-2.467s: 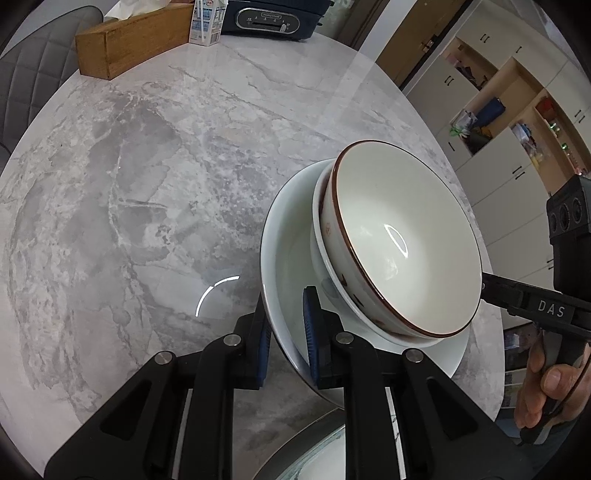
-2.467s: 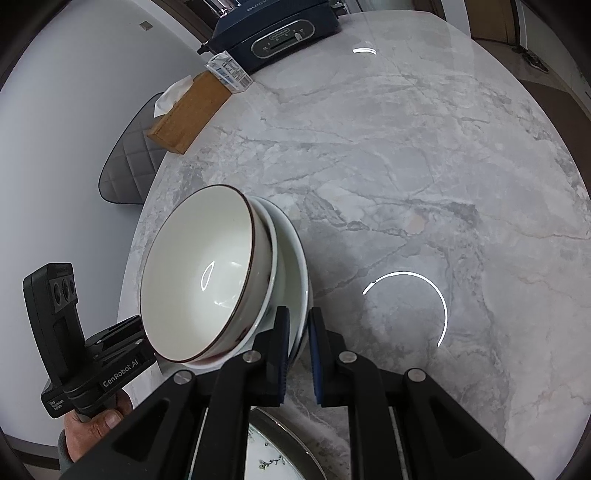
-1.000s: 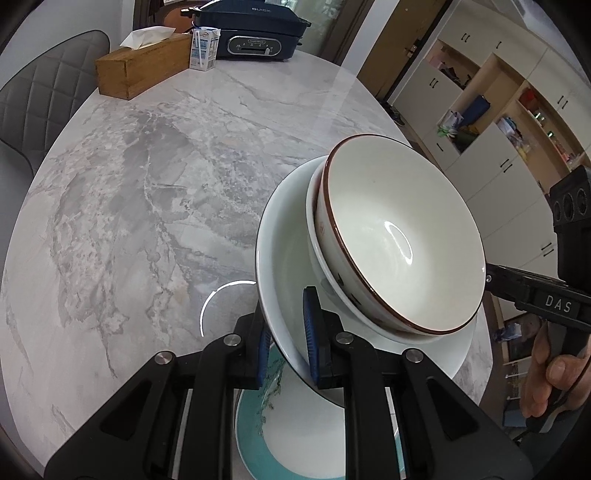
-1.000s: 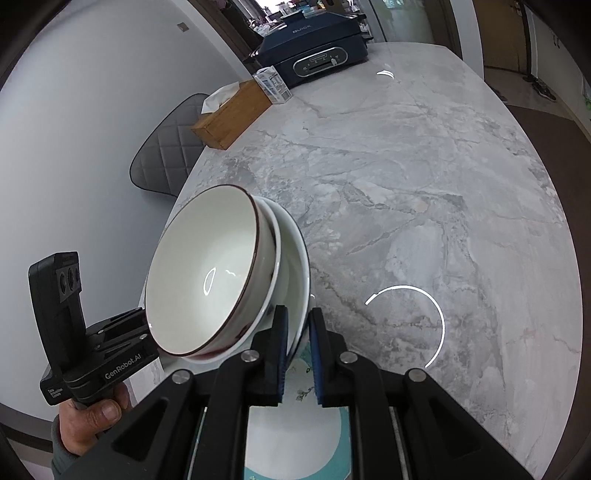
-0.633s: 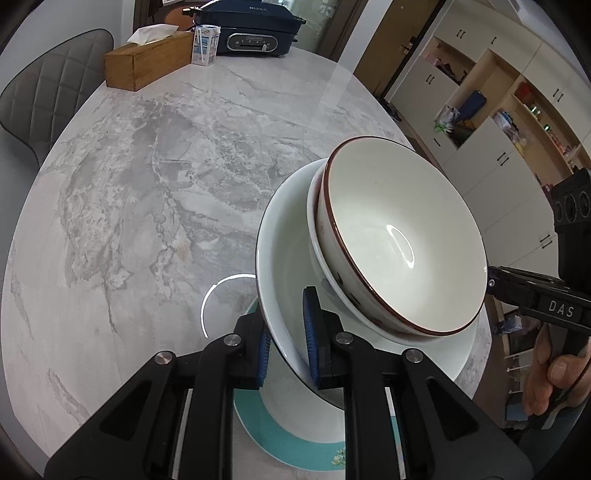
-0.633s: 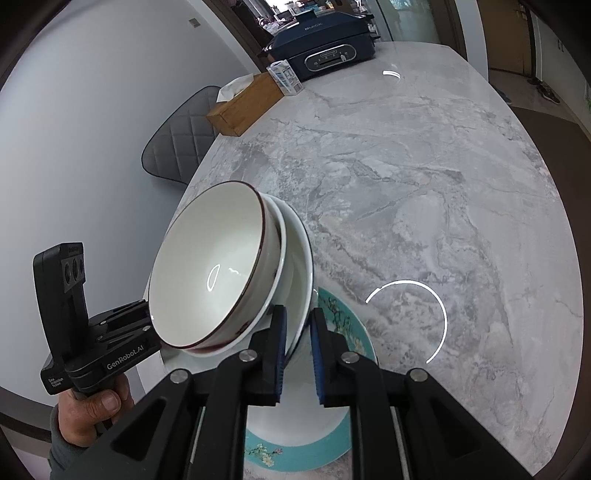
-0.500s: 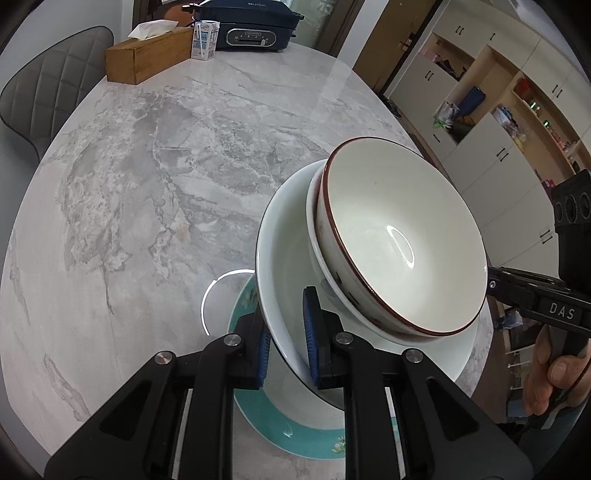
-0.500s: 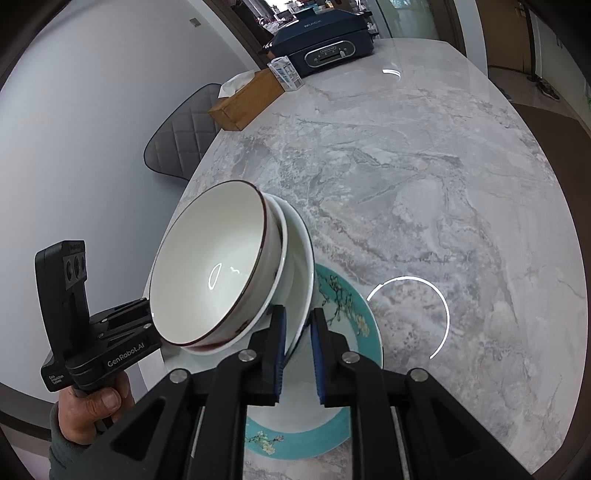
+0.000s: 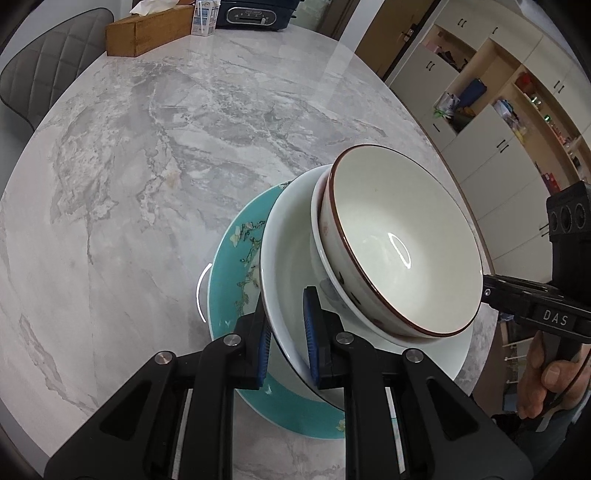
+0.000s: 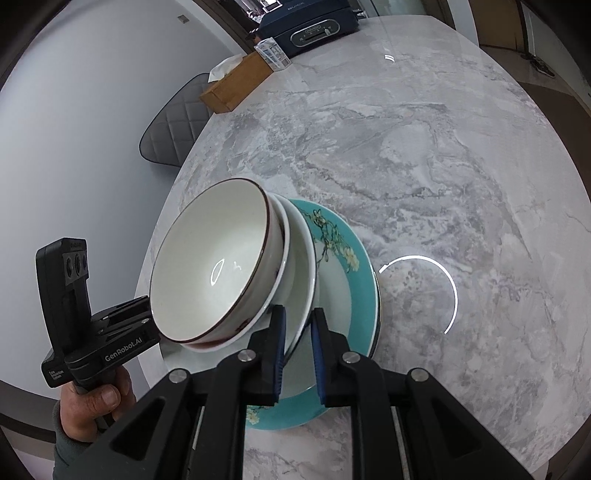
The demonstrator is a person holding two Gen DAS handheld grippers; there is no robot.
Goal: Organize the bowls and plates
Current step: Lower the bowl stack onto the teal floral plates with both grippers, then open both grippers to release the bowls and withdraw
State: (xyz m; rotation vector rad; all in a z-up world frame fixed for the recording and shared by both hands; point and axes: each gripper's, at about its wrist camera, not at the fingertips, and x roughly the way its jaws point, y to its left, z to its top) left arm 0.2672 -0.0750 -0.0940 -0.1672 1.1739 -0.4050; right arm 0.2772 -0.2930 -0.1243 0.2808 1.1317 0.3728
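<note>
My left gripper (image 9: 286,332) and right gripper (image 10: 297,349) are each shut on opposite rims of a white plate (image 9: 291,266), also in the right wrist view (image 10: 301,291). The plate carries a white saucer-like bowl and a brown-rimmed bowl (image 9: 399,243), seen in the right wrist view too (image 10: 210,258). The stack hangs just above a teal flowered plate (image 9: 236,258) lying on the marble table, also in the right wrist view (image 10: 354,280). Whether the white plate touches the teal plate I cannot tell.
The marble table (image 9: 147,155) runs far ahead. At its far end stand a wooden tissue box (image 9: 147,26), a small carton (image 9: 205,16) and a dark blue appliance (image 9: 255,14). A grey chair (image 10: 173,122) stands at the left edge. Cabinets (image 9: 498,122) are on the right.
Both grippers have carried the stack back along the table; the teal plate has come into view underneath, and the stack is now lower over it.
</note>
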